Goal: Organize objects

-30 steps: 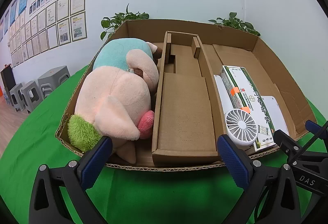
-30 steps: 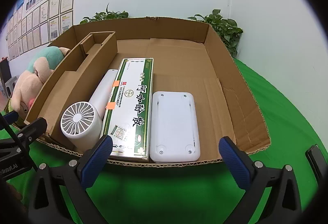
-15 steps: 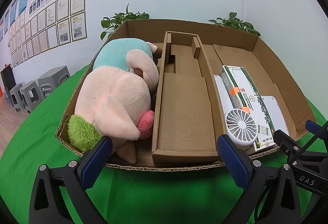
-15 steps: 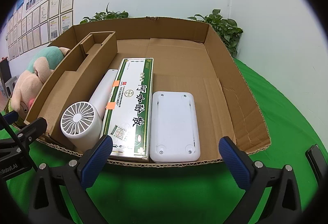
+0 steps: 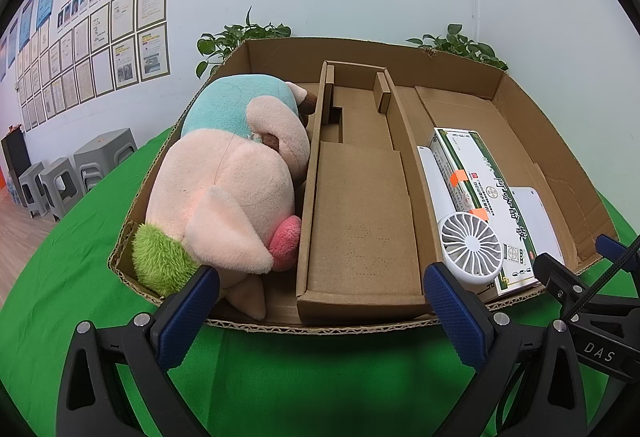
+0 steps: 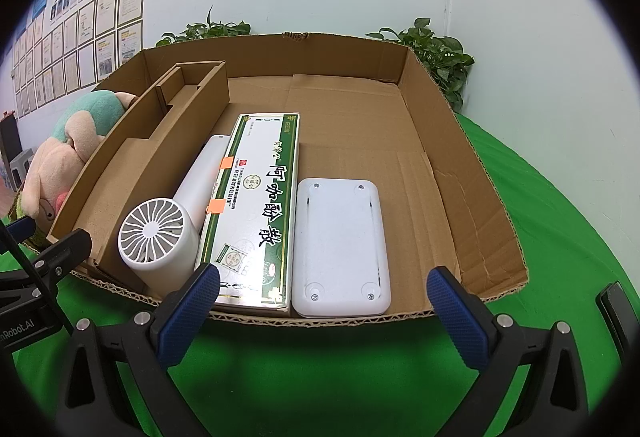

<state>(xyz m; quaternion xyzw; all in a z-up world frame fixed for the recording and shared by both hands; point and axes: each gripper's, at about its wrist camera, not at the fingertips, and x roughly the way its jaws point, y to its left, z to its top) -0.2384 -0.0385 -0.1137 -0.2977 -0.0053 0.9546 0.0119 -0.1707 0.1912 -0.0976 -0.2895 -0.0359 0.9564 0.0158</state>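
Observation:
A shallow cardboard box [image 5: 360,53] [image 6: 460,141] lies on a green cloth. Its left compartment holds a pink plush pig [image 5: 228,189] [image 6: 52,165] with a teal back. A cardboard insert [image 5: 360,221] [image 6: 160,133] fills the middle. On the right lie a white handheld fan [image 5: 470,249] [image 6: 156,237], a green and white carton [image 5: 484,197] [image 6: 256,205] and a flat white device [image 6: 340,245] [image 5: 534,209]. My left gripper [image 5: 320,313] stands open in front of the box's near edge, holding nothing. My right gripper [image 6: 320,313] is open too, just short of the carton and white device.
Green cloth [image 5: 300,377] covers the table around the box. Potted plants [image 5: 240,37] [image 6: 436,53] stand behind it against a white wall with framed papers [image 5: 116,41]. Grey stools [image 5: 80,165] sit at the far left. A dark object [image 6: 616,313] lies at the right edge.

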